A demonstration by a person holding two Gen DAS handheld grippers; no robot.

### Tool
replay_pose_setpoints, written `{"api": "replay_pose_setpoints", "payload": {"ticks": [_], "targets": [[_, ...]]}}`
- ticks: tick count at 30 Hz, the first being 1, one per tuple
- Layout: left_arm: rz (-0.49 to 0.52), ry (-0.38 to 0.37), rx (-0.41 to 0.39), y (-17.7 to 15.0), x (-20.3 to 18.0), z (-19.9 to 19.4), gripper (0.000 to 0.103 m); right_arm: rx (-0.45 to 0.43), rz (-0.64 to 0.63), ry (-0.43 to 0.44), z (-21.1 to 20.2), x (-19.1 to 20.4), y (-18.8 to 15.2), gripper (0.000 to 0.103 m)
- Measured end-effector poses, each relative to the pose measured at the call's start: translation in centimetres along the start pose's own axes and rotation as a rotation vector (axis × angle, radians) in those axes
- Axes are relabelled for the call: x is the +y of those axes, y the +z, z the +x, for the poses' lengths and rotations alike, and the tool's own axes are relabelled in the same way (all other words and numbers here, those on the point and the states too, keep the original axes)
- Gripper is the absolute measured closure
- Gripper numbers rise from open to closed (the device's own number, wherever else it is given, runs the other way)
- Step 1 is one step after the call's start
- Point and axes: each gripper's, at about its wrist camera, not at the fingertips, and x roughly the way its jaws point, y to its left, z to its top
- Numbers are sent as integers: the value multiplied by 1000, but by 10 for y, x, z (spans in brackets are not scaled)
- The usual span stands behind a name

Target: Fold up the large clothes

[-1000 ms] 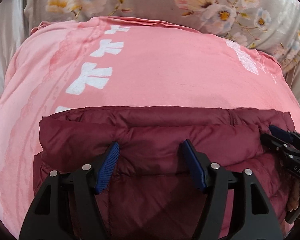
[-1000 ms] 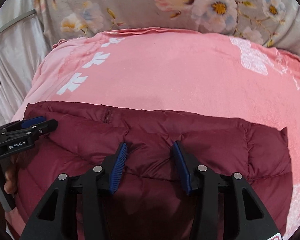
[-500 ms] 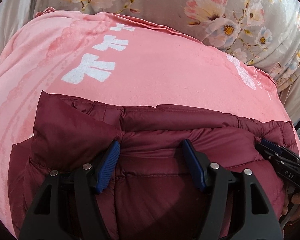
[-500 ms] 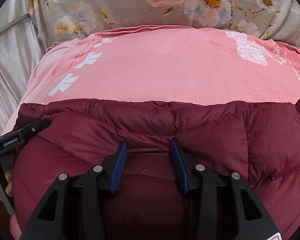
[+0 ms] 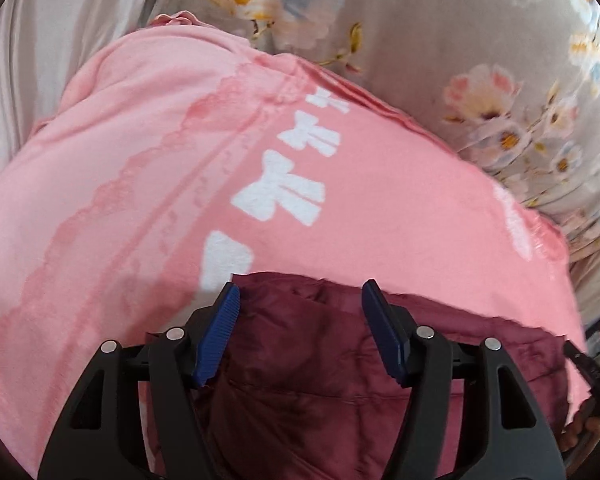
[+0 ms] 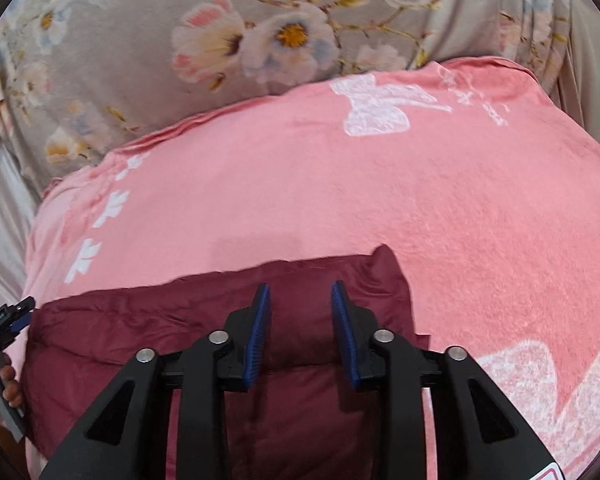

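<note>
A dark red quilted down jacket [image 5: 320,364] lies folded on a pink blanket [image 5: 148,184]. It also shows in the right wrist view [image 6: 172,320]. My left gripper [image 5: 300,300] is open over the jacket's far left edge, jaws wide apart with nothing between them. My right gripper [image 6: 300,300] is open over the jacket's far right corner, blue pads apart and empty. The left gripper shows at the left edge of the right wrist view [image 6: 4,320], held by a hand.
The pink blanket [image 6: 460,220] with white bow prints covers the bed. A grey floral cover [image 6: 180,40] lies behind it, also in the left wrist view [image 5: 460,60]. A pale curtain [image 5: 40,40] hangs at the far left.
Both grippers have lifted off the jacket and turned outward. The left view has swung left, the right view right. The jacket now lies flatter and lower in both views.
</note>
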Motion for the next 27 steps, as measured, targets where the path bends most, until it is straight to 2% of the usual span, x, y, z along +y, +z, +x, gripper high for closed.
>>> {"api": "replay_pose_setpoints", "payload": {"ticks": [3,9,20,22,23,25,26,27], "targets": [[25,68,8,-7,3,14,43,22,1,-17,14,-5,-4,79],[-62,72,44,-15,29,31,42,46,-5,-46,30,-9,-11,82],[27,196,60,-20,14,46,40,62,-23,-91,42,-4,-16,83],[44,217,69,-19,11,48,40,48,-36,-129,34,2,-14,80],[42,210,75,-17,12,46,40,28,-36,-121,20,9,-14,75],[20,162,87,-16,16,27,40,-33,-58,-24,-17,35,-18,74],[-2,123,81,-17,21,10,36,-36,-78,4,-29,48,-22,74],[-28,104,78,-20,27,-5,23,-26,-110,45,-39,66,-28,74]]}}
